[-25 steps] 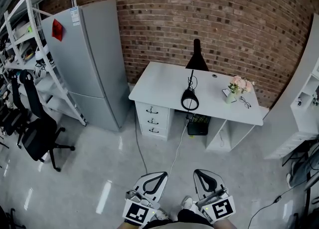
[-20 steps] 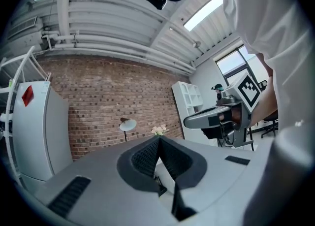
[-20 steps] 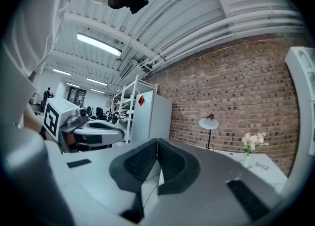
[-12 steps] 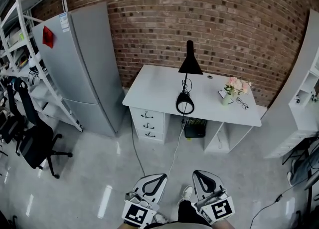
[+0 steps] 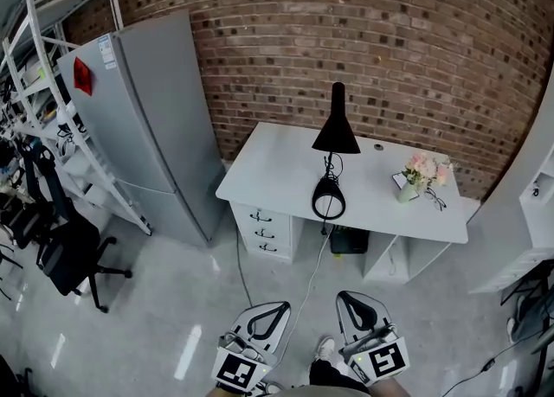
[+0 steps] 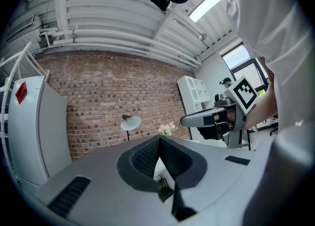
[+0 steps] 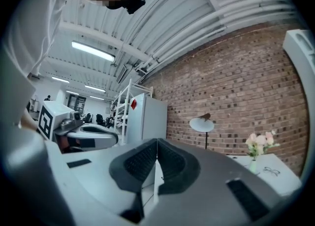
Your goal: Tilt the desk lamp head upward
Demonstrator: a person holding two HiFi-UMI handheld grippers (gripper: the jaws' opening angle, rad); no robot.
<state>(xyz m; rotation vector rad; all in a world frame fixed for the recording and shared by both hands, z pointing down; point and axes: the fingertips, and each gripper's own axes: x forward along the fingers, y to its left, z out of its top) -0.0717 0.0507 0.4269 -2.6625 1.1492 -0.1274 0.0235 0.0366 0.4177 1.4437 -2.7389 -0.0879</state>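
Observation:
A black desk lamp stands on the white desk [image 5: 277, 162], far ahead of both grippers. Its round base [image 5: 329, 199] sits near the desk's front edge. A thin stem rises to the cone-shaped head [image 5: 336, 123], whose opening faces down. From below, the head shows as a pale disc [image 6: 130, 121] [image 7: 202, 124]. My left gripper [image 5: 281, 304] [image 6: 158, 138] and right gripper [image 5: 343, 298] [image 7: 157, 142] are held low near my body. Both are shut, with nothing between the jaws.
A grey fridge [image 5: 151, 118] and white shelving [image 5: 52, 75] stand left of the desk, with a black office chair [image 5: 65, 252] nearer. A flower vase [image 5: 421, 172] and glasses [image 5: 435, 199] lie at the desk's right. The lamp's cable [image 5: 303, 287] runs across the floor towards me.
The desk and lamp now sit a little lower and closer in the head view. Both grippers keep the same pose, still shut.

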